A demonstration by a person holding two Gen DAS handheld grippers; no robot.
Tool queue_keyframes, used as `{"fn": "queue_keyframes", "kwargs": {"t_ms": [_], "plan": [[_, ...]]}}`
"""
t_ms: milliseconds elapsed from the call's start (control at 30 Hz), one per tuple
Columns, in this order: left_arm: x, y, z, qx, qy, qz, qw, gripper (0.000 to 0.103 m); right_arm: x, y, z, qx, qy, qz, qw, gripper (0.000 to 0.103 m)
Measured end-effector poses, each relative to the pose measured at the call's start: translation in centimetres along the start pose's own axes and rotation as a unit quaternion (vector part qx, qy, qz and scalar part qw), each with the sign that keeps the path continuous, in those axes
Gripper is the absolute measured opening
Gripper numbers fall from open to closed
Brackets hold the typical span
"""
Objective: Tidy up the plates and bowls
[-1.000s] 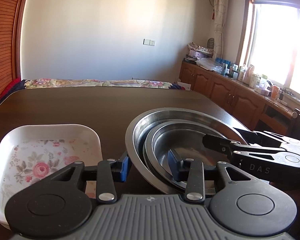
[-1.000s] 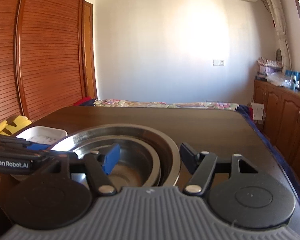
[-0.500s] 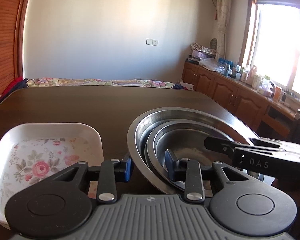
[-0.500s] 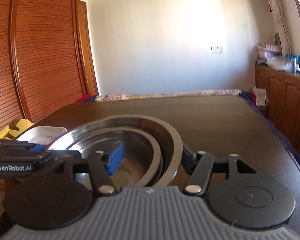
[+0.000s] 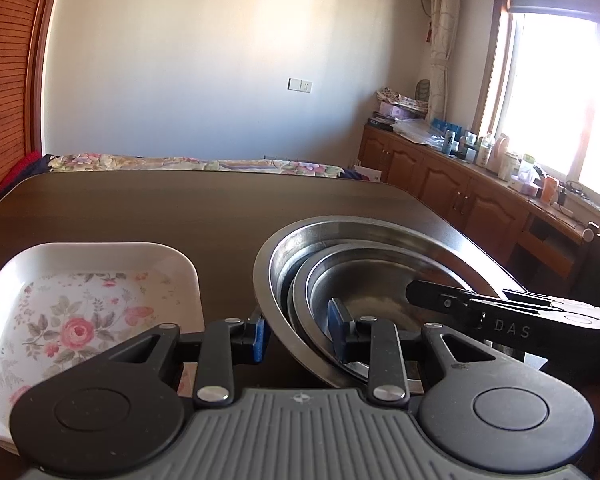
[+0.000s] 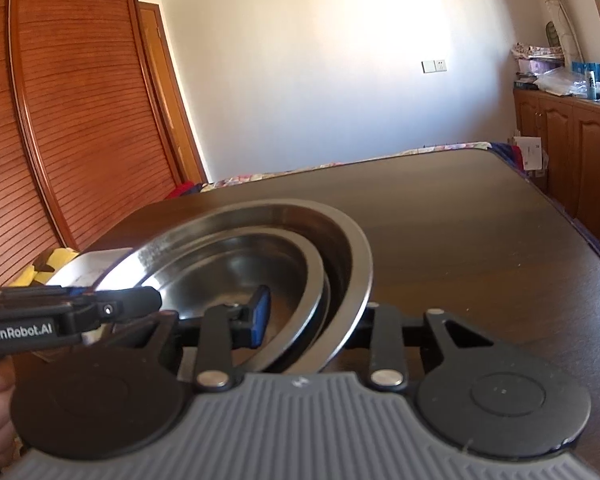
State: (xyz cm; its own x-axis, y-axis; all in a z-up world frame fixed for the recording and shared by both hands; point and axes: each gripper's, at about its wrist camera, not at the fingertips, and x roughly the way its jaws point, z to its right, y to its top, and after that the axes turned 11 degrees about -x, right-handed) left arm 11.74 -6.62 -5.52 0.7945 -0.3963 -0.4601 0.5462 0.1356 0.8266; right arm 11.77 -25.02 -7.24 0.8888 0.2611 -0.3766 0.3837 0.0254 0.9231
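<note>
A stack of nested steel bowls (image 5: pixel 364 264) is held tilted above the dark table; it also shows in the right wrist view (image 6: pixel 260 248). My left gripper (image 5: pixel 298 334) is shut on the stack's left rim, one blue pad inside and one outside. My right gripper (image 6: pixel 312 316) is shut on the right rim, with its right pad hidden behind the bowl wall. A white floral tray (image 5: pixel 72 312) lies on the table to the left of the bowls, just beyond my left gripper.
The dark wooden table (image 5: pixel 180 208) stretches ahead to a bed edge. Wooden cabinets (image 5: pixel 460 196) with clutter stand along the right wall under a window. A slatted wooden wardrobe (image 6: pixel 60 120) is on the left. A yellow object (image 6: pixel 48 264) sits beyond the tray.
Both grippers have closed onto the bowl rims and lifted the stack; it now sits higher and more tilted in both views. The floral tray has not moved.
</note>
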Motion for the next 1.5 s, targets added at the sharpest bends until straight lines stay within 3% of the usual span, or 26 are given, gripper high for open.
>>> {"fn": "queue_keyframes", "kwargs": {"t_ms": [600, 1067, 1500], "plan": [[-3.3, 3.3, -0.5, -0.003, -0.017, 0.043, 0.9989, 0.033, -1.0, 2.4, 0.1, -0.007, 0.005, 0.044, 0.999, 0.031], [-7.5, 6.2, -3.6, -0.003, 0.020, 0.074, 0.9971, 0.033, -0.5, 6.1, -2.6, -0.037, 0.044, 0.081, 0.995, 0.031], [-9.1, 6.3, -7.2, -0.018, 0.049, 0.070, 0.9962, 0.033, 1.3, 6.9, -7.1, -0.055, 0.083, 0.069, 0.993, 0.031]]}}
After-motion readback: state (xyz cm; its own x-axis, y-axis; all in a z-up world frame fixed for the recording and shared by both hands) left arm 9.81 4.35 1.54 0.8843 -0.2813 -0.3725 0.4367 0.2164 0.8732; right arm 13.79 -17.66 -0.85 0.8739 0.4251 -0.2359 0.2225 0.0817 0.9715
